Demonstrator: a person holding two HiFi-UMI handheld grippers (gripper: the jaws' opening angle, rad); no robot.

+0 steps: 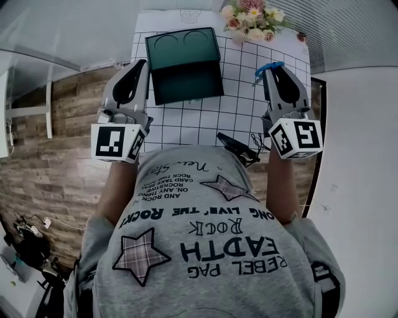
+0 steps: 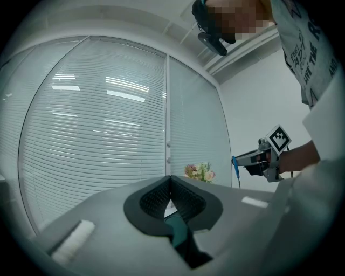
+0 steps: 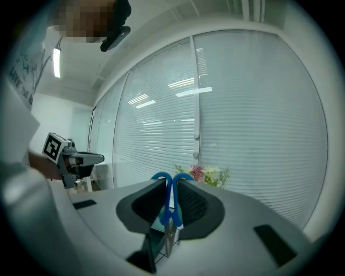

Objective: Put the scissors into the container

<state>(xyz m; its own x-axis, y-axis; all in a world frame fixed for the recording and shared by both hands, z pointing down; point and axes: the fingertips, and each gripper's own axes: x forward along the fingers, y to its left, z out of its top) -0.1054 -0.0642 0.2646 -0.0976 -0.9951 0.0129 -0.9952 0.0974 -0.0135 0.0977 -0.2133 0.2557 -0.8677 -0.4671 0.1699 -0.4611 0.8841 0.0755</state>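
The dark green container (image 1: 185, 62) stands open on the white gridded mat (image 1: 249, 99), its lid raised at the far side. My right gripper (image 1: 272, 69) is to the right of it, shut on the blue-handled scissors (image 1: 268, 67). In the right gripper view the scissors (image 3: 168, 199) sit upright between the pads, handle loops at the top and blades pointing down. My left gripper (image 1: 140, 65) hovers at the container's left edge, its jaws shut and nothing between them. From the left gripper view a sliver of the green container (image 2: 175, 223) shows below the closed fingertips (image 2: 180, 191).
A vase of flowers (image 1: 252, 17) stands at the mat's far right corner. A black clip-like object (image 1: 236, 148) lies near the table's front edge, close to the person's shirt. Wooden tabletop (image 1: 62, 161) shows left of the mat. Window blinds (image 3: 242, 108) fill the background.
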